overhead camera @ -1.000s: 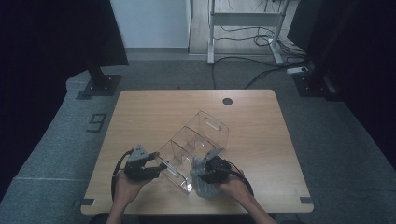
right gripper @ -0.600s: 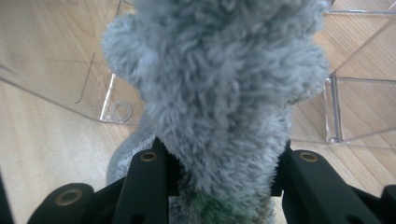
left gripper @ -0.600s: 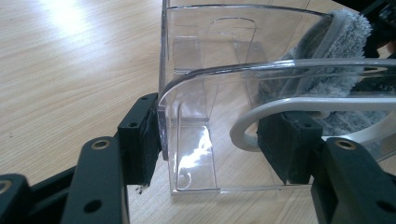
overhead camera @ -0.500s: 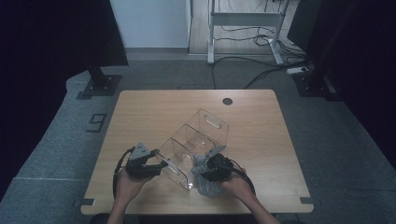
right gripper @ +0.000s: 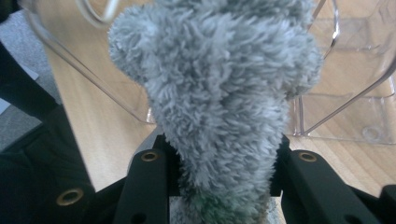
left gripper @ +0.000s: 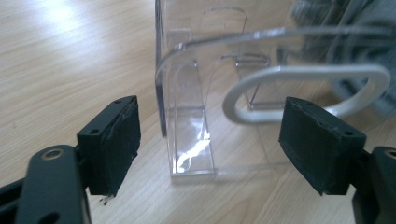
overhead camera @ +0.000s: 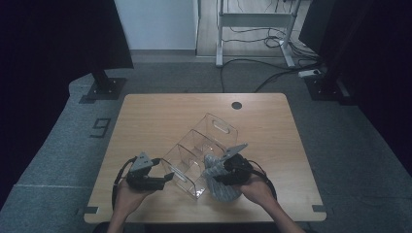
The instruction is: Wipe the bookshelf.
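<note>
A clear plastic divided box (overhead camera: pixel 199 153) lies slantwise on the wooden table (overhead camera: pixel 160 116). My left gripper (overhead camera: pixel 166 177) sits at the box's near-left end. In the left gripper view its jaws (left gripper: pixel 215 126) have just been opening and stand wide apart around the box's end wall (left gripper: pixel 187 93) with its handle slot; the pads (left gripper: pixel 116 140) do not touch it. My right gripper (overhead camera: pixel 217 172) is at the box's near-right side, shut on a grey fluffy cloth (overhead camera: pixel 221 188). In the right gripper view the cloth (right gripper: pixel 219 88) bulges up between the jaws (right gripper: pixel 219 158), in front of the box (right gripper: pixel 345 107).
A small black round hole (overhead camera: pixel 236 105) marks the table's far side. The table's front edge runs just behind both hands. On the floor beyond are a black stand base (overhead camera: pixel 104 90), a desk frame (overhead camera: pixel 252 19) and cables (overhead camera: pixel 272 73).
The left gripper's jaws have spread apart at the box's end. My right gripper has risen with the grey cloth in it, close against the box's side.
</note>
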`<state>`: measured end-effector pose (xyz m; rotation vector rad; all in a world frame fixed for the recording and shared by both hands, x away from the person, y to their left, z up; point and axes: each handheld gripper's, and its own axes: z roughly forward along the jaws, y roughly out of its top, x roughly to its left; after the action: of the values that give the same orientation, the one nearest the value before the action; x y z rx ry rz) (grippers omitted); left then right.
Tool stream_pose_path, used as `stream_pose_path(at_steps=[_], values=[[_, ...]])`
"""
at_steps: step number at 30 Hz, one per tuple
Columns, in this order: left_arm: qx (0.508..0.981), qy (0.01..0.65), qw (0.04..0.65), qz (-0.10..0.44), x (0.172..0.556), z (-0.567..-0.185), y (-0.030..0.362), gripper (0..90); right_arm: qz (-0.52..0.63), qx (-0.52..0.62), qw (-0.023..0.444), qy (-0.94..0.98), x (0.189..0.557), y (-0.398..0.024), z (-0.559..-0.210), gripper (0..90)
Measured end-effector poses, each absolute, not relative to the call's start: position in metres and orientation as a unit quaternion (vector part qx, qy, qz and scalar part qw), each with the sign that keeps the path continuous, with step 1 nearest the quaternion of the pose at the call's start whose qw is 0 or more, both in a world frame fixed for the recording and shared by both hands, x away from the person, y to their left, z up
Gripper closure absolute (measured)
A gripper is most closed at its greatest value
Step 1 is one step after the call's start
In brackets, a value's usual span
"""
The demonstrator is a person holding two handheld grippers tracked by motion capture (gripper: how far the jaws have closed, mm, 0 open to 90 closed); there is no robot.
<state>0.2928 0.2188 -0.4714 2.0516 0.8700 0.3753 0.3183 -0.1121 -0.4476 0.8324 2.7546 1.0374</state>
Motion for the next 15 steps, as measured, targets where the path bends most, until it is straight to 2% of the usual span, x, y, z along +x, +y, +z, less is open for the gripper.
stream_pose_path(at_steps=[15], values=[[0.83,0.394,0.369,0.142,0.299,-0.503,0.256,9.6,0.351,0.243,0.025,0.904,0.323,-0.093,-0.39,63.0]])
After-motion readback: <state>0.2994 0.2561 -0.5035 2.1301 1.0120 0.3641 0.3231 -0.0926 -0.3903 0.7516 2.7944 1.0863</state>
